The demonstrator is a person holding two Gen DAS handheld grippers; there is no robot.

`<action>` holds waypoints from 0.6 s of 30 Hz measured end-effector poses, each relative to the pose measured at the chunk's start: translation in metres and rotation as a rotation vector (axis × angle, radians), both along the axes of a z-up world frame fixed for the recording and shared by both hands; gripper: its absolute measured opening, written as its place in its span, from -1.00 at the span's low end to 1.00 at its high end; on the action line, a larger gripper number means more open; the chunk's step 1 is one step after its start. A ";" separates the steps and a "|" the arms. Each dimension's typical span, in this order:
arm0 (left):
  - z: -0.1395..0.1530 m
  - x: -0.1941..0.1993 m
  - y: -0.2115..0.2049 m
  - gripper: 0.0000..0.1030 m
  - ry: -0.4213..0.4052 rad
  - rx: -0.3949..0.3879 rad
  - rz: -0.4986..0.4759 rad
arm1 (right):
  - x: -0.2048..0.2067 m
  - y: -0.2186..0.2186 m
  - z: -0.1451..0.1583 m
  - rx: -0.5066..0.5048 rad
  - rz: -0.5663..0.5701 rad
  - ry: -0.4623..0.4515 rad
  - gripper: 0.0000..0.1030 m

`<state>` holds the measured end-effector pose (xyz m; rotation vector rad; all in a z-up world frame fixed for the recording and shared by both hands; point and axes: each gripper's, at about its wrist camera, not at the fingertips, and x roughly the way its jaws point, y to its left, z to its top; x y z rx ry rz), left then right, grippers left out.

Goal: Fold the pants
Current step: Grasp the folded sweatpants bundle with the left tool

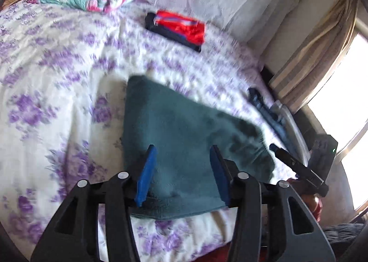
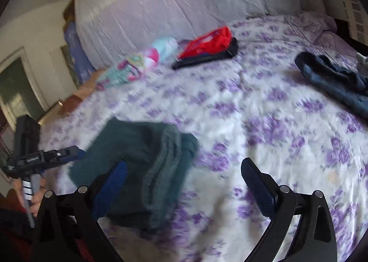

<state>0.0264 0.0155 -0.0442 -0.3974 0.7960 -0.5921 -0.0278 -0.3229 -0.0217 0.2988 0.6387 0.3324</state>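
On near side of floral bedspread (image 1: 57, 59): teal pants (image 1: 174, 137) folded in a stack | left gripper (image 1: 182, 174) jaws wide apart, nothing held, above the pants | right gripper (image 2: 184, 186) jaws wide apart, nothing held | red-black garment (image 2: 207, 48) far.

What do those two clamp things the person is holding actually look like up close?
Both the left gripper and the right gripper have matte black plastic frames with triangular cut-outs and silver round pivot pins. Their jaws carry flat blue textured pads. No cables show. The left gripper's handle has white stripes.
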 end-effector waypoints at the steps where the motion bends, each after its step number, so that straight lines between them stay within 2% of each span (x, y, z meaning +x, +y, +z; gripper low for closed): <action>1: 0.003 -0.001 0.006 0.01 -0.003 -0.013 0.020 | -0.002 0.000 0.002 0.026 0.009 -0.002 0.93; 4: 0.000 0.001 0.021 0.09 0.019 -0.072 0.048 | -0.009 0.001 0.005 0.077 0.019 -0.034 0.93; 5: -0.003 0.002 0.023 0.11 0.031 -0.078 0.057 | -0.009 0.007 0.004 0.045 0.027 -0.026 0.93; 7: -0.016 0.011 0.023 0.16 0.085 -0.040 0.081 | -0.003 0.017 -0.005 -0.071 0.005 0.021 0.93; 8: -0.028 0.016 0.021 0.16 0.122 -0.011 0.092 | 0.005 0.020 -0.019 -0.139 -0.019 0.070 0.93; 9: -0.035 0.019 0.020 0.15 0.138 -0.007 0.095 | 0.010 0.018 -0.032 -0.162 -0.043 0.116 0.93; 10: -0.042 0.020 0.019 0.14 0.131 -0.017 0.086 | 0.013 0.013 -0.043 -0.132 -0.040 0.145 0.93; 11: -0.042 0.017 0.020 0.15 0.107 -0.017 0.086 | 0.012 0.009 -0.047 -0.096 -0.035 0.130 0.93; 14: -0.041 0.014 0.018 0.15 0.095 -0.007 0.079 | 0.009 0.001 -0.040 -0.025 -0.023 0.122 0.93; 18: -0.039 0.012 0.026 0.16 0.122 -0.099 0.047 | 0.008 -0.021 -0.035 0.206 0.015 0.129 0.93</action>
